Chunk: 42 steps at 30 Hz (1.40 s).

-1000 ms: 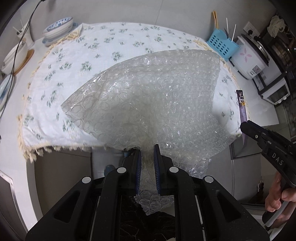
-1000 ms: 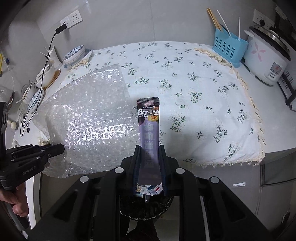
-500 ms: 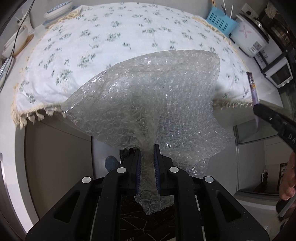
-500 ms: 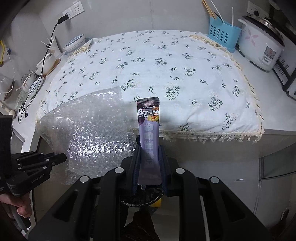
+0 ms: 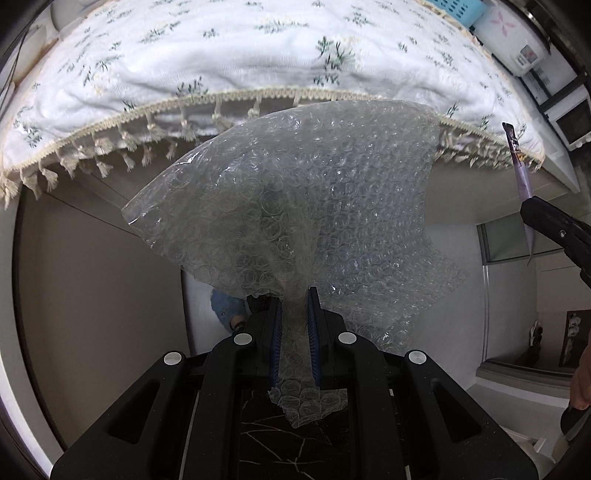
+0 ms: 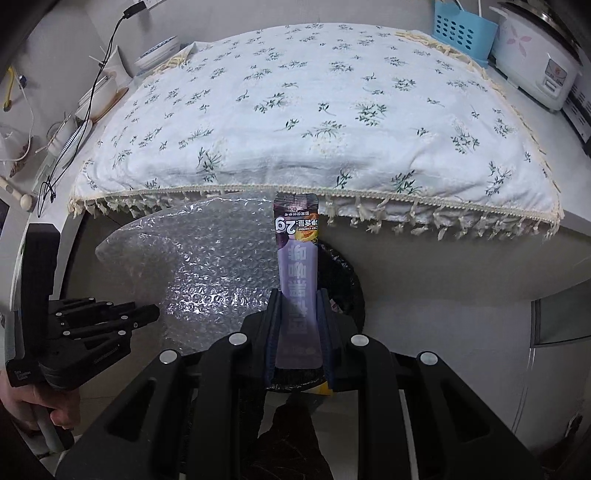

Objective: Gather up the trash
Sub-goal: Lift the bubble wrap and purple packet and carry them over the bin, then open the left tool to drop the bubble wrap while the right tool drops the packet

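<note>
Left claw (image 5: 294,295) around clear, crumpled bubble wrap (image 5: 303,206) fanning upward

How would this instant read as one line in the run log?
left gripper: shut on bubble wrap | right gripper: shut on purple sachet | both off tablecloth

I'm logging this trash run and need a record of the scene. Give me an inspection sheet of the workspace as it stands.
Surface: counter under a floral tablecloth with a fringed edge; nothing seen lying on the cloth.
Job's things: bubble wrap and purple sachet, both held off the counter; black trash bag behind the sachet.
Clutter: blue basket, rice cooker, bowls round the cloth.
Grippers: left gripper shut on the bubble wrap; right gripper shut on the sachet.
Cables: black charger cable at the left.
Surroundings: grey cabinet fronts below the counter.
</note>
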Each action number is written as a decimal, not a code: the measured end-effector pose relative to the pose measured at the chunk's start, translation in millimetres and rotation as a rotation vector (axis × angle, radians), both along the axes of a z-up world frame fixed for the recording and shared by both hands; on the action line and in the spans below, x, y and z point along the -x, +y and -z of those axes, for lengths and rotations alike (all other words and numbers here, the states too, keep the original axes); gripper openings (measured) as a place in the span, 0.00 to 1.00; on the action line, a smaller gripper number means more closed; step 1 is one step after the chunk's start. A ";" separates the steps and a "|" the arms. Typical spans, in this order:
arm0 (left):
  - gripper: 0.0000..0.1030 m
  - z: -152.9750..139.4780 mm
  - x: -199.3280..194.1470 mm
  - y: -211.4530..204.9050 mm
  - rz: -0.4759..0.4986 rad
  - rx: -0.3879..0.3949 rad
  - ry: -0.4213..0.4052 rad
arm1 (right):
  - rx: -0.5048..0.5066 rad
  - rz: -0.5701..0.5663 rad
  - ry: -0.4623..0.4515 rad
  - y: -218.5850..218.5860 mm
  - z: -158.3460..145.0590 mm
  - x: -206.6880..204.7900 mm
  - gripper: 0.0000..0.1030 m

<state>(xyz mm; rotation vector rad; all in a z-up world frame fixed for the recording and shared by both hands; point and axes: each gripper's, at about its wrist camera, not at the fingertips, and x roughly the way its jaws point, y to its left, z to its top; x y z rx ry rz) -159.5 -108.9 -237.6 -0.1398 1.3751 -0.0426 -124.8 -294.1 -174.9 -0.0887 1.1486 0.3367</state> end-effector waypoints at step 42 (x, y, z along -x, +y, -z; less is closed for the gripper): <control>0.93 -17.5 5.2 10.0 -0.090 -0.004 -0.199 | 0.025 -0.016 0.144 19.1 74.3 8.2 0.18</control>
